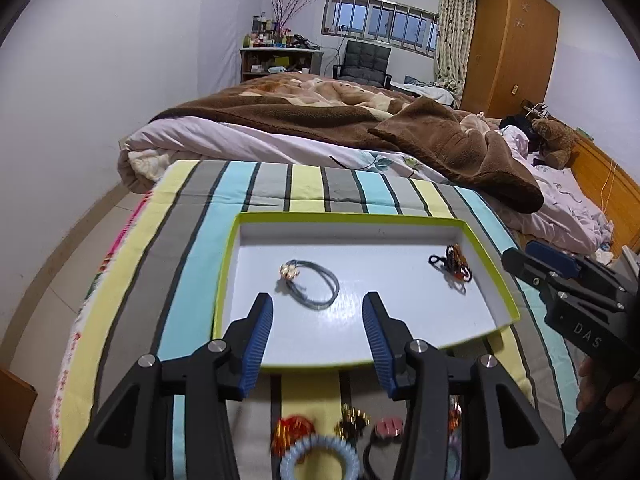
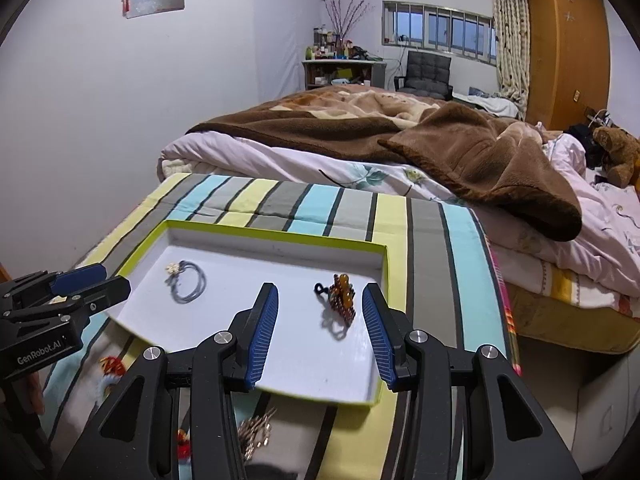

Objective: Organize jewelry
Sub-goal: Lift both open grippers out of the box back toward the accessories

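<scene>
Jewelry lay in two groups: two pieces inside the shallow white cardboard tray with the lime-green rim (image 1: 490,258), and a loose cluster on the striped blue, yellow and grey bedspread (image 1: 188,248) just in front of the tray's near edge. In the tray, a grey cord loop with a small gold-and-white charm (image 1: 314,286) sat toward the left, and a cluster of amber beads on a black elastic (image 2: 340,298) sat toward the right, the two well apart.

Both tools were empty. The left gripper (image 1: 318,312) had its blue-padded jaws spread wide with nothing between them, hanging above the tray's near part just short of the grey loop. The right gripper (image 2: 320,312) was likewise spread and touched nothing, the amber cluster lying on the tray floor beyond its fingertips.

I judged that a placing step was done, with each tool poised above a piece lying loose in the tray. The next move called for reaching to the pieces left on the bedspread: a pale blue spiral hair ring (image 1: 320,458), a red-and-gold ornament (image 1: 292,432), a dark gold-trimmed piece (image 1: 352,420) and a pink clip (image 1: 388,428), which were blurred, so their exact kind was uncertain. Each needed a low, closing pinch.
</scene>
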{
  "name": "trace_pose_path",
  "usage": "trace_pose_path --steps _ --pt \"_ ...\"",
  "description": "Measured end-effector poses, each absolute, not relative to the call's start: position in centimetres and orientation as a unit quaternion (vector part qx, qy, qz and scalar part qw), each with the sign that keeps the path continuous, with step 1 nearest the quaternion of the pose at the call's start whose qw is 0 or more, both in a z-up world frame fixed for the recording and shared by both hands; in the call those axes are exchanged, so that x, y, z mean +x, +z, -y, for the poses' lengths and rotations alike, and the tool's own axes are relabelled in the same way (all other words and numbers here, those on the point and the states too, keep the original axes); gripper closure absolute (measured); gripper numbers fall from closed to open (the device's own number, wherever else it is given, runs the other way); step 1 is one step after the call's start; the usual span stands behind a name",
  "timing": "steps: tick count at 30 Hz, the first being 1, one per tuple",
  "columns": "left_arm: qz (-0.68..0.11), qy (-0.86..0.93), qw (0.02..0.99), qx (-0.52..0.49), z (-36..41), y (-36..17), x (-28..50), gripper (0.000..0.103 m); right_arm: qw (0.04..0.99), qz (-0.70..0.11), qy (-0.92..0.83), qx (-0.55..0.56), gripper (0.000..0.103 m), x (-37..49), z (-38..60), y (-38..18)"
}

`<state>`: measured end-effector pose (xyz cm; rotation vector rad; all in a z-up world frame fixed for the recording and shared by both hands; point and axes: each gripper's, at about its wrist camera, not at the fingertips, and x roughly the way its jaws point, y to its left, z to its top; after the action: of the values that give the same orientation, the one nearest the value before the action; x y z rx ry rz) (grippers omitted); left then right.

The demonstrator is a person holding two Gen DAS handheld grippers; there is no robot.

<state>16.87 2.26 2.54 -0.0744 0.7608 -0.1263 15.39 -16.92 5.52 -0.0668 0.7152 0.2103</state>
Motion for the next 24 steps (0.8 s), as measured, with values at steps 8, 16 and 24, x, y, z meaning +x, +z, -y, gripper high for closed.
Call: trace_pose_path --steps 8,16,24 --pt "-0.342 -0.026 0.939 -0.010 -1.9 3.5 12.8 0.054 0.936 -0.337 0.100 -0.018 0.058 11.9 17.2 6.3" --pt "-0.321 -0.022 0.947 -0.004 -1.9 4.4 9.9 0.054 0.936 -0.337 0.097 -0.005 0.058 9.2 17.7 6.4" --pt "-0.310 -0.011 0.951 0.007 -2.2 4.7 7.8 0.054 0.934 -0.344 0.097 -0.001 0.058 6.7 17.9 5.9"
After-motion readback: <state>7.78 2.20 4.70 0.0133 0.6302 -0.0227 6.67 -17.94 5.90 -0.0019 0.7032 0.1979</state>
